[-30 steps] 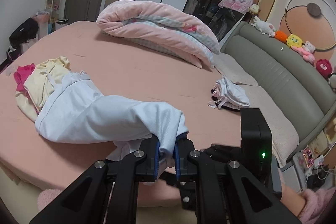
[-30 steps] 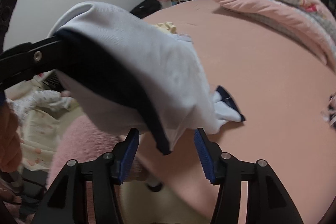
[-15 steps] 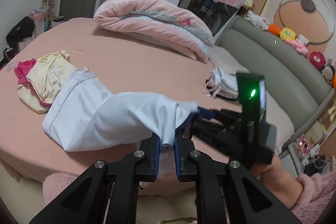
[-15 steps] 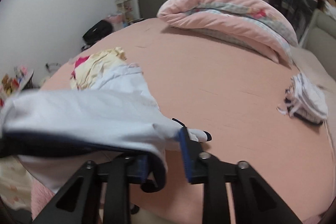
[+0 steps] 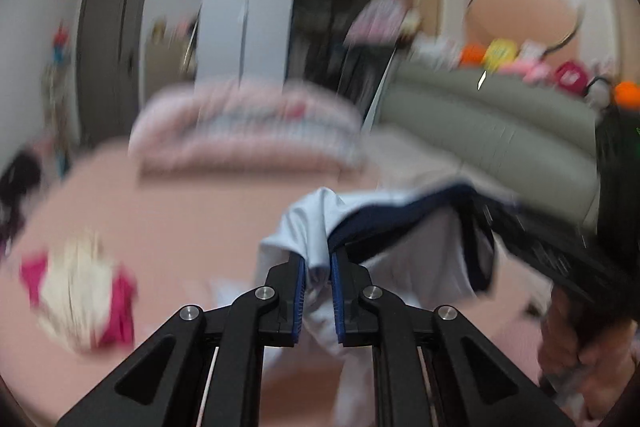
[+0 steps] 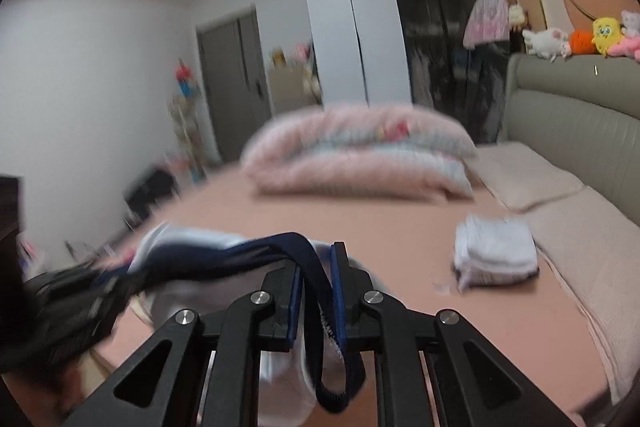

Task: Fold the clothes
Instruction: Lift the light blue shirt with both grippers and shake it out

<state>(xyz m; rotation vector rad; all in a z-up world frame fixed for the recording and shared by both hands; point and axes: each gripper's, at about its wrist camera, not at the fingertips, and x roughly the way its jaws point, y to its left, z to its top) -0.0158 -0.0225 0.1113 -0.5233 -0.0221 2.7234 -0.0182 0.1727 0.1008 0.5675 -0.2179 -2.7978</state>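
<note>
Garment, pale blue with a dark navy band, hangs in the air above the pink bed, stretched between both grippers. Left gripper: pads clamped on the pale fabric. Right gripper: jaws closing on the navy band, which passes between the pads. Folded white pile lies on the bed near the grey headboard.
</note>
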